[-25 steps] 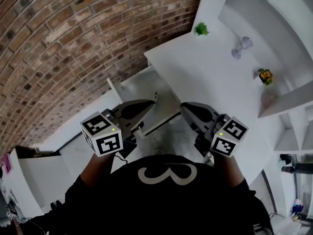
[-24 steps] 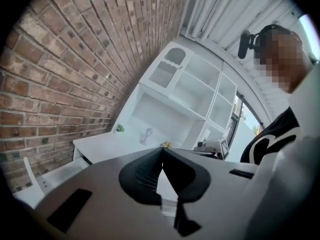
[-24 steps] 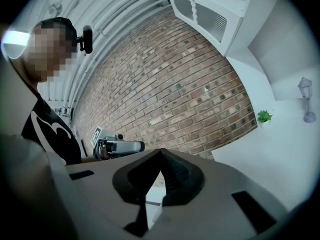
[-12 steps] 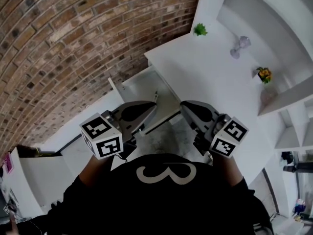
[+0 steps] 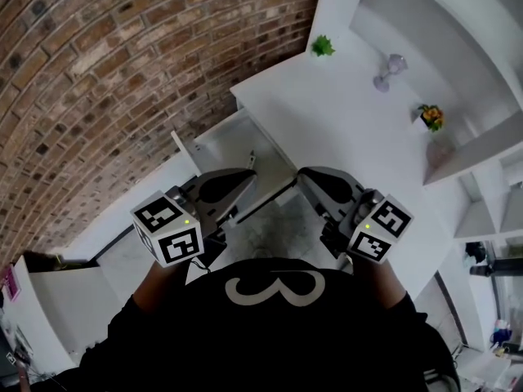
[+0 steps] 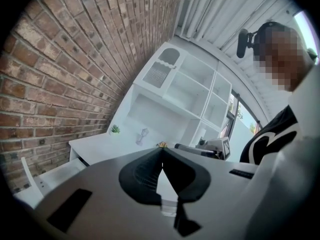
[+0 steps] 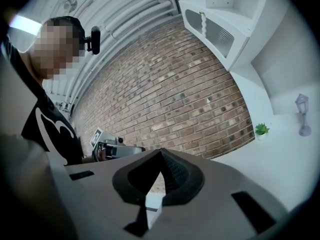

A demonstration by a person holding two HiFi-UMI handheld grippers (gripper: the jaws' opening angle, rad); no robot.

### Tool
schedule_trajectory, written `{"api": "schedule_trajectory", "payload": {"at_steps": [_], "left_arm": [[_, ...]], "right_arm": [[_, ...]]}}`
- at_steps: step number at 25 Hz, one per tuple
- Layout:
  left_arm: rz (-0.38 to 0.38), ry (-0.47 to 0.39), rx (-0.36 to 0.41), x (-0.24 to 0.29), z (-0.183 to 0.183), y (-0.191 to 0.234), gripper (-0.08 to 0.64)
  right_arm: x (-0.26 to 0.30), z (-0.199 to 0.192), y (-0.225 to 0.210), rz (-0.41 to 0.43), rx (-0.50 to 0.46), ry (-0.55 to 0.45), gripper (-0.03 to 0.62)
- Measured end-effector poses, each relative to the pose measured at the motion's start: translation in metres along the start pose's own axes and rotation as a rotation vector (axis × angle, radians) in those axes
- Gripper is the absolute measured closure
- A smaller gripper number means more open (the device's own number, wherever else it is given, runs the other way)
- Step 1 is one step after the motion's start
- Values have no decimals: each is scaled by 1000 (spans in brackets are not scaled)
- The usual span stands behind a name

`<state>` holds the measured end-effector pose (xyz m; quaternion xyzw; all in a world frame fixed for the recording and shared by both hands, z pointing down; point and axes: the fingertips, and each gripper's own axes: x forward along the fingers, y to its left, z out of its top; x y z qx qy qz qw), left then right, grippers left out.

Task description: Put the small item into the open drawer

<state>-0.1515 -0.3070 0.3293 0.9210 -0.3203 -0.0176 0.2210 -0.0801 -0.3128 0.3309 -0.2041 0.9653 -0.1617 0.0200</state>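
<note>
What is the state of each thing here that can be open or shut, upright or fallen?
Drawer: open, pulled out.
Left tool: shut, nothing between its jaws.
Right tool: shut, nothing between its jaws.
Green plant: upright.
Glass ornament: upright.
Flower pot: upright.

drawer (image 5: 233,147) — partly behind left gripper (image 5: 250,176) | shelves (image 5: 490,219) — cut off
</note>
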Motion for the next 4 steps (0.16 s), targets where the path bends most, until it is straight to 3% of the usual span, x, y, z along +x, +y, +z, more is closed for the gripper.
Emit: {"api": "schedule_trajectory", "payload": {"at_steps": [4], "left_arm": [[8, -2, -14, -3, 0, 1, 557]], "right_arm": [[1, -1, 4, 3, -4, 12, 584]]}}
